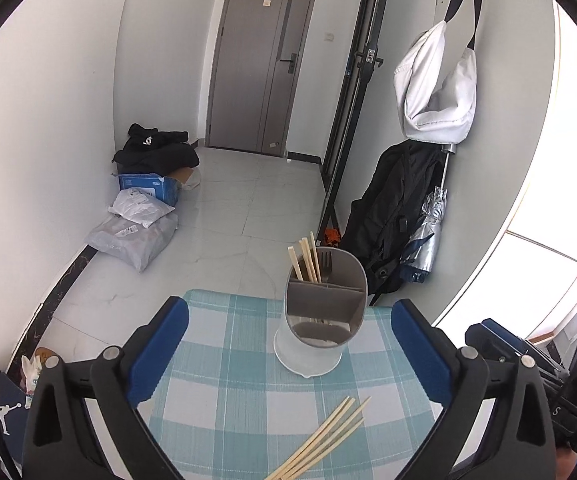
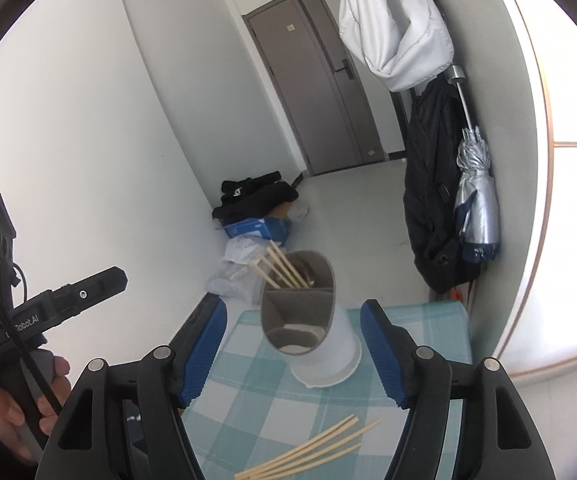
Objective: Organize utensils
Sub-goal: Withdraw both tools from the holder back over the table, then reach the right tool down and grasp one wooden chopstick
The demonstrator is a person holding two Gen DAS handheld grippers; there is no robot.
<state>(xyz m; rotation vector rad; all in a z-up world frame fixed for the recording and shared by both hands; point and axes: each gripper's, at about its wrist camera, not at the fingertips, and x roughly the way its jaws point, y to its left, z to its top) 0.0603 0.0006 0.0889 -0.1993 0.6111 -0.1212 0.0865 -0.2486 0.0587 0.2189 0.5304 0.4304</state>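
Observation:
A grey-and-white utensil holder [image 1: 320, 316] [image 2: 308, 320] stands at the far end of a small table with a blue checked cloth [image 1: 224, 364] [image 2: 256, 392]. Several chopsticks [image 1: 308, 258] [image 2: 280, 266] and a fork [image 1: 326, 264] stand in its back compartment. More loose chopsticks [image 1: 324, 440] [image 2: 316, 452] lie on the cloth near me. My left gripper [image 1: 288, 354] is open wide, short of the holder, with nothing between its blue pads. My right gripper [image 2: 292, 350] is open too, its fingers either side of the holder in view, not touching it.
The table is narrow, with tiled floor beyond its edges. Parcels and a black garment [image 1: 156, 148] sit by the left wall. A black coat [image 1: 392, 216], a silver umbrella [image 2: 476, 200] and a white bag [image 1: 436, 84] hang at the right. A hand holds the left gripper's handle [image 2: 28, 364].

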